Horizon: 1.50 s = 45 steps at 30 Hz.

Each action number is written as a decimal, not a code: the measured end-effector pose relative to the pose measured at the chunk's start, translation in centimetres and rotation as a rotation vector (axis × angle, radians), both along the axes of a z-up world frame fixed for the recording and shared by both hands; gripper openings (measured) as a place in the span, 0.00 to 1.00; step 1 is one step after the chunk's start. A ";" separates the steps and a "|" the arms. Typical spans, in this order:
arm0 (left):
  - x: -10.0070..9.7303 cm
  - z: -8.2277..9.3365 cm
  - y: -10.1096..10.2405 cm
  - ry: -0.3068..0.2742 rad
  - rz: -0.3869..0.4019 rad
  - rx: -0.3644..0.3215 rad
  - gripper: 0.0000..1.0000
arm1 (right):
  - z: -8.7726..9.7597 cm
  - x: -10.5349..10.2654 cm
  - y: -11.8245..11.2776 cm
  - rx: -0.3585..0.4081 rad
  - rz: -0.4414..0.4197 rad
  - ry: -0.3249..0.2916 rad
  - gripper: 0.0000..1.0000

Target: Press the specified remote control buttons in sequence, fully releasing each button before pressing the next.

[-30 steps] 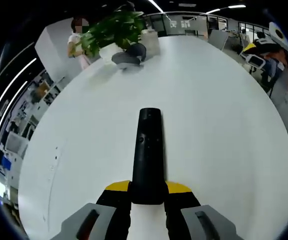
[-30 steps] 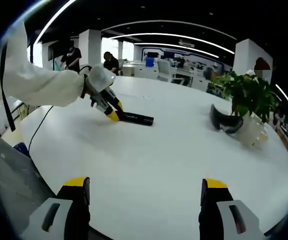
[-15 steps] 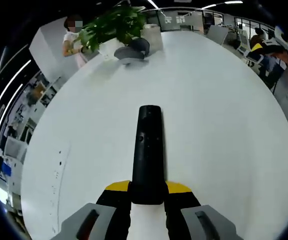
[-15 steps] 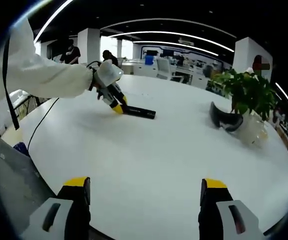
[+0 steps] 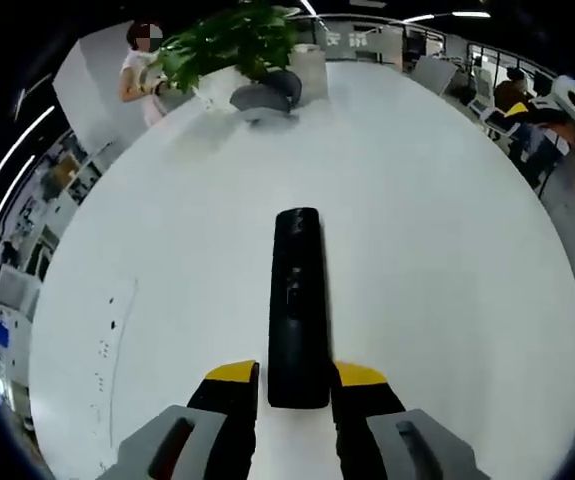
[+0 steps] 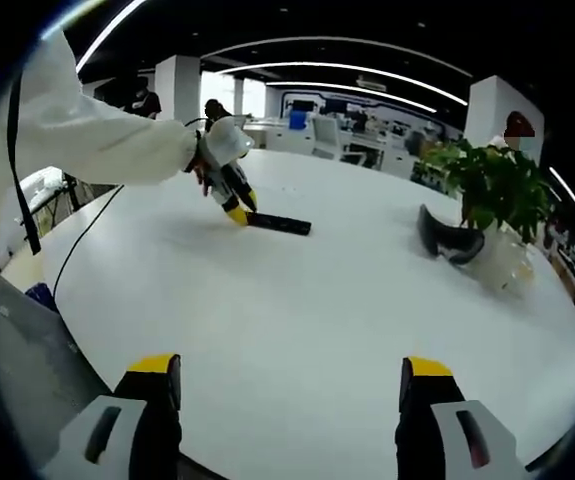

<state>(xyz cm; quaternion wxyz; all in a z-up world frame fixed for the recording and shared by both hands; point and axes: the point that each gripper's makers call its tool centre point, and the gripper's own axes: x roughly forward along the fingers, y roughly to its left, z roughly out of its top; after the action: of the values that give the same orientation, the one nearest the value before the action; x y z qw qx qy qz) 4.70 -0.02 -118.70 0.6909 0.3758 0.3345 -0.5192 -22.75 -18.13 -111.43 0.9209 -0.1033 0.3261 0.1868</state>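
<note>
Left gripper [image 5: 298,385] has its yellow-tipped fingers [image 5: 233,377] set either side of the near end of the black remote [image 5: 297,300], though whether they pinch it I cannot tell; the remote lies flat on the white worktop [image 5: 437,250], pointing away. Right gripper [image 6: 289,385] hangs low over the worktop's near edge, fingers spread wide with nothing between them. Far across sits a potted plant [image 6: 494,200] with a dark headset [image 6: 445,238] beside it

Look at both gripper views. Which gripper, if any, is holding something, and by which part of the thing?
The left gripper holds the black remote control by its near end, between its yellow-tipped jaws. The right gripper is open above the white table, holding nothing.
</note>
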 end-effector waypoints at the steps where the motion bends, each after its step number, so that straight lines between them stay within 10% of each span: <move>1: 0.2 0.0 0.2 -0.004 0.030 -0.001 0.34 | 0.0 0.0 0.0 0.001 0.001 -0.001 0.90; 7: 2.2 0.6 1.5 -0.072 0.189 -0.022 0.69 | 0.5 0.1 0.2 -0.007 0.006 -0.031 0.90; 15: 0.6 0.5 2.5 -0.088 0.283 -0.031 0.80 | 1.5 0.3 -0.2 0.020 -0.014 -0.070 0.91; 20: -1.0 2.6 2.5 -0.096 0.382 -0.179 0.92 | 2.0 0.5 -0.5 0.025 -0.034 -0.094 0.94; 45: -17.1 11.5 7.7 -0.226 0.704 -0.535 1.00 | 4.6 -0.6 0.3 0.125 -0.045 -0.157 0.99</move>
<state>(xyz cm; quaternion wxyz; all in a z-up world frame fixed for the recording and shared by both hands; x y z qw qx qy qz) -12.41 7.65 -107.16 0.9302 0.1018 0.2186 -0.2768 -23.32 -17.81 -106.86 0.9522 -0.0526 0.2430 0.1775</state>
